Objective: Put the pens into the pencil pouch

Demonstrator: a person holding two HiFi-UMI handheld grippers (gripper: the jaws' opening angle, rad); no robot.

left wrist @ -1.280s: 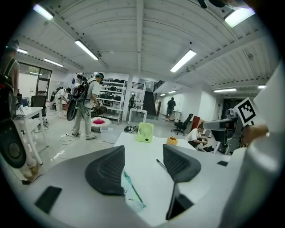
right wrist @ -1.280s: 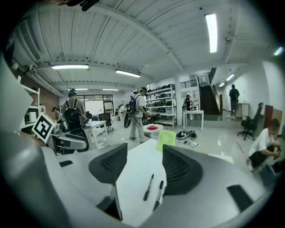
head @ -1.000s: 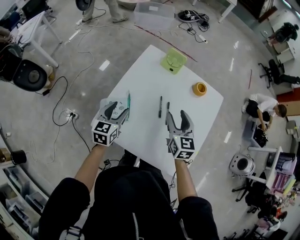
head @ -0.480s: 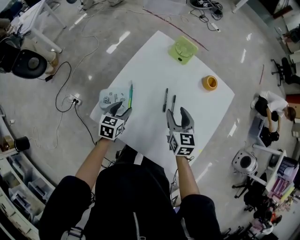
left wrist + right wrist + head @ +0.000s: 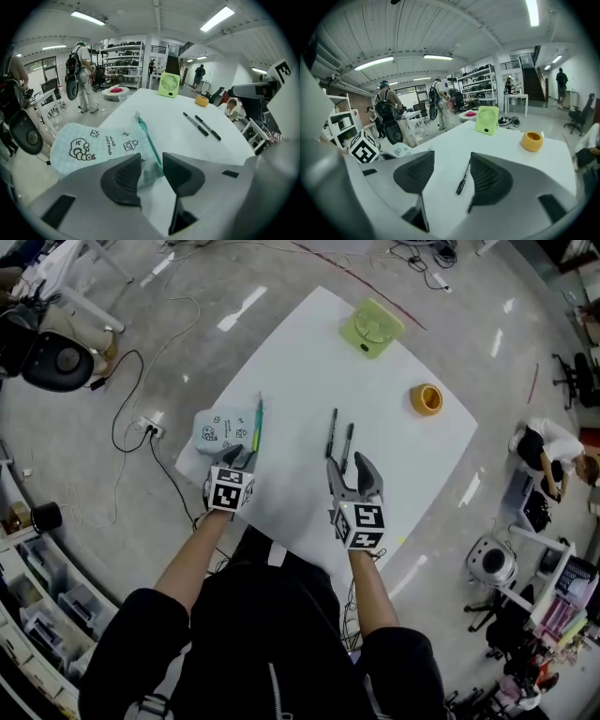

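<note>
One table [image 5: 300, 362]: white, mid-frame.
Pouch [image 5: 217, 430]: sat at table's left edge.
L gripper [image 5: 236, 458]: jaws had just been closing, half-spread round pouch corner, not yet biting.
R gripper [image 5: 347, 467]: spread, empty, below pens [image 5: 332, 432] at centre.
Risk: L could nip both fabric layers, keeping mouth shut.

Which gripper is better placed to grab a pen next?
Right. The right gripper has open jaws framing a pen just ahead; the left gripper has just been closing its jaws round the pouch corner.
</note>
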